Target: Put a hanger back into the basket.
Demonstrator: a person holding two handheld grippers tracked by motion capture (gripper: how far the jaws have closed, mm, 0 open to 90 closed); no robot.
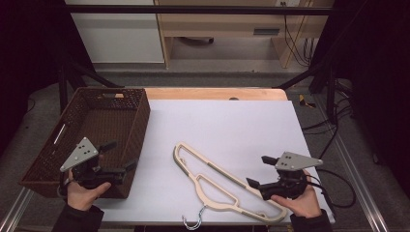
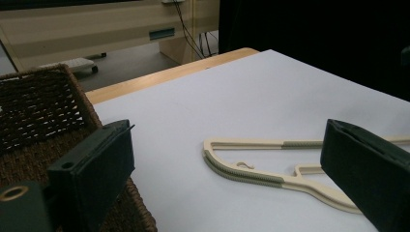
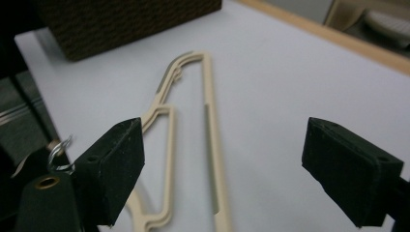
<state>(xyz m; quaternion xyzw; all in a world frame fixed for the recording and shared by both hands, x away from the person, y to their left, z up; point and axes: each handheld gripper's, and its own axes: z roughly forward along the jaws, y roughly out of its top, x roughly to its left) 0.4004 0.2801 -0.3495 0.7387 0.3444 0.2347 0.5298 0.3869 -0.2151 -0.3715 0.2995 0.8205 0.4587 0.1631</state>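
Beside hanger point(image 1: 220, 181): wicker basket point(image 1: 140, 121), left.

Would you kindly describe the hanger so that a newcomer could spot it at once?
Start at the white table top; the brown woven basket stands on its left. The hanger lies flat on the near half, right of the basket: cream with grey grip strips and a metal hook at the near edge.

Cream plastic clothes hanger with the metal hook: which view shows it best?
High view: the whole cream plastic clothes hanger lies flat on the white table top, metal hook included. Left gripper view shows its rounded end; right gripper view shows its bars and part of the hook.
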